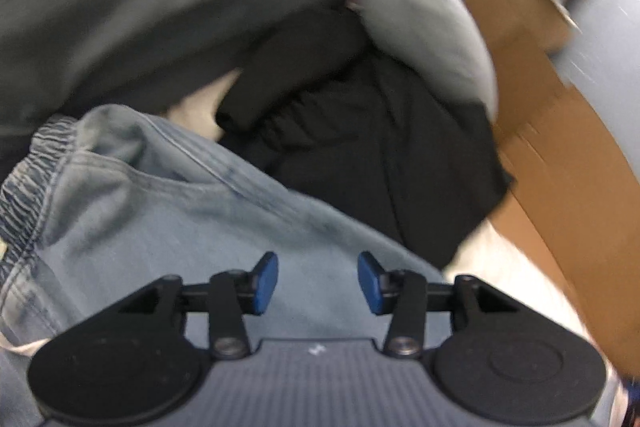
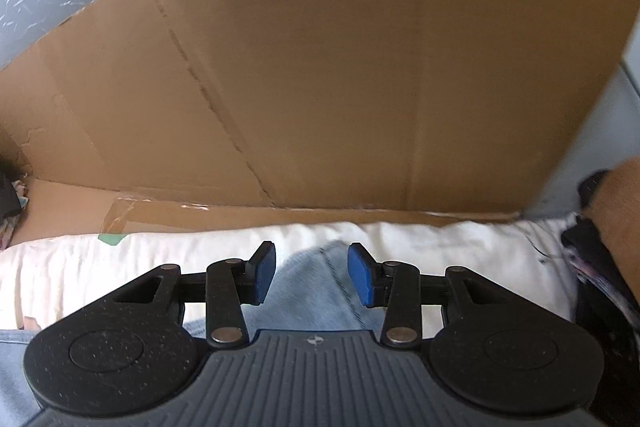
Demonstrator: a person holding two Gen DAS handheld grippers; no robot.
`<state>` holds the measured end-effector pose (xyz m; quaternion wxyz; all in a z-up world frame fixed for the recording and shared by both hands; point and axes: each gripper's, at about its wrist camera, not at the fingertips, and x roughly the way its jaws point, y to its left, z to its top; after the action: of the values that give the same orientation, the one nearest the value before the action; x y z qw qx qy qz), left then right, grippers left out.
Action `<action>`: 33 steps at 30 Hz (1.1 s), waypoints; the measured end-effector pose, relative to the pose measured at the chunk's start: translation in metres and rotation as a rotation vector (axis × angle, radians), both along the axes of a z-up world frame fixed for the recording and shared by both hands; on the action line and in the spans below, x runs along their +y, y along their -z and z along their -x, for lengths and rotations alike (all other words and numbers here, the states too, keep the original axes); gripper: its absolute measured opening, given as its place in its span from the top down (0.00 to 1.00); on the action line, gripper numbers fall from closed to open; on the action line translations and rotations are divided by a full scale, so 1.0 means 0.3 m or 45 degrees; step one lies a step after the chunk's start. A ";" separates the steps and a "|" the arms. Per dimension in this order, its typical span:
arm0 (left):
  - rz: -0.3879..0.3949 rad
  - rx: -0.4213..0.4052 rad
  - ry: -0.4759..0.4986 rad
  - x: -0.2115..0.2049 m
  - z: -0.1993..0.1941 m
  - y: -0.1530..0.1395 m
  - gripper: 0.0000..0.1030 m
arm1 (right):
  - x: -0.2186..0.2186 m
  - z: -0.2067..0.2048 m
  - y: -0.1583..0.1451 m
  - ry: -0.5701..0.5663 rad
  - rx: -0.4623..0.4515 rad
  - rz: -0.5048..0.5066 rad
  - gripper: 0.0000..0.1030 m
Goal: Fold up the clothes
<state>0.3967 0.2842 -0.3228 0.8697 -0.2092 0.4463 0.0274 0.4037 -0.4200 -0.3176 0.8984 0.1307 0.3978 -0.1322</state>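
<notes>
The jeans (image 1: 168, 219) I am working on lie right under both my grippers, pale blue denim with the gathered waistband (image 1: 28, 179) bunched up at the left edge of my left view. In my right view only a narrow tongue of the same denim (image 2: 316, 287) shows, lying on the white sheet (image 2: 440, 247) that covers the surface.

My left gripper (image 1: 318, 283) stands about half open, blue pads apart, with the denim below the gap but nothing pinched. My right gripper (image 2: 312, 277) is much the same: half open, the denim strip seen between the pads, yet neither pad appears to press on it.

As I judge it, this garment is not folded yet. The cloth is rumpled, the waistband curled, and I see no clean crease or squared edge.

Beyond the jeans lies a heap of other clothes: a black garment (image 1: 360, 147), a dark grey one (image 1: 140, 7) and a light grey one (image 1: 420, 27), all crumpled. So most of the work looks to be still ahead.

A cardboard box (image 2: 360, 67) stands just behind the sheet, its wall upright. A person's arm (image 2: 616, 195) shows at the right edge.
</notes>
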 end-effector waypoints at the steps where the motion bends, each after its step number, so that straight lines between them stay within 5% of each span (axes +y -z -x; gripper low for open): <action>1: 0.023 0.001 -0.021 0.012 -0.012 0.002 0.54 | 0.007 -0.007 0.003 -0.007 0.000 0.004 0.50; 12: 0.244 0.001 -0.191 0.060 -0.056 0.081 0.49 | 0.024 -0.056 0.035 -0.062 0.013 0.051 0.46; 23: 0.268 0.040 -0.269 0.049 -0.119 0.151 0.50 | 0.019 -0.033 0.083 -0.207 0.059 0.188 0.44; 26: 0.230 0.041 -0.265 0.034 -0.127 0.156 0.56 | -0.006 -0.019 0.097 -0.219 0.087 0.212 0.43; 30: 0.245 0.026 -0.248 0.027 -0.127 0.155 0.76 | -0.007 0.004 0.110 -0.254 0.104 0.234 0.43; 33: 0.227 0.018 -0.226 0.023 -0.127 0.147 0.79 | 0.007 0.020 0.110 -0.309 0.102 0.278 0.44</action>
<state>0.4347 0.2911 -0.3668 0.8386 -0.3240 0.4329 0.0659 0.3977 -0.4179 -0.3505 0.9000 -0.0222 0.4295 -0.0704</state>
